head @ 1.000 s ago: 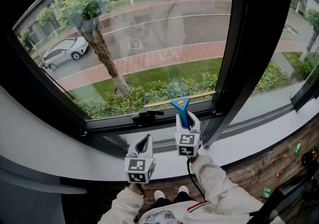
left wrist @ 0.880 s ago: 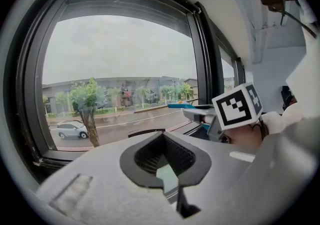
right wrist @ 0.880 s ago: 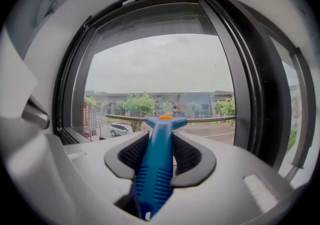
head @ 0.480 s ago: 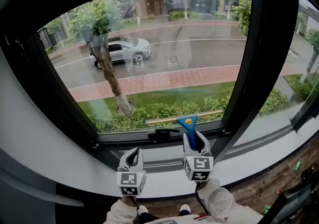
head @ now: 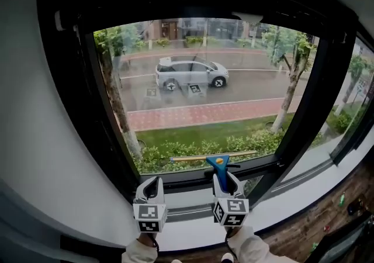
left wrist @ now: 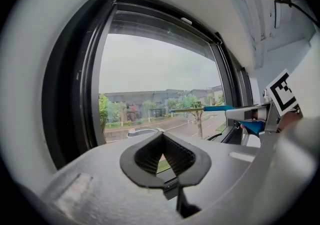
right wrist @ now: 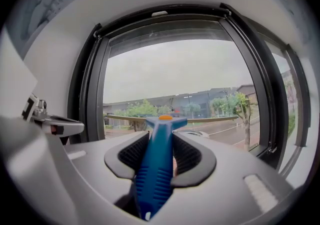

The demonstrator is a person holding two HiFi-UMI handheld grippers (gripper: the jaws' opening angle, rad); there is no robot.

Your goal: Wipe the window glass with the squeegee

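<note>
Along the bottom edge of the window glass (head: 204, 92), the squeegee (head: 217, 161) lies with its long blade level, just above the lower frame (head: 193, 177). That looks like either the foot of a stroke or the start of a new one. Whether the rubber actually touches the pane cannot be told. The right gripper (head: 221, 177) has its jaws clamped on the blue ribbed handle, low on the grip, which likely leaves the head free to be angled at the glass. The left gripper (head: 150, 182) hangs beside it over the sill, its tips pressed together on nothing, probably kept clear because the wipe needs one tool only. An orange dot marks the squeegee's head. No brand or lettering is legible anywhere, and the gripper cubes carry only black-and-white square markers.
</note>
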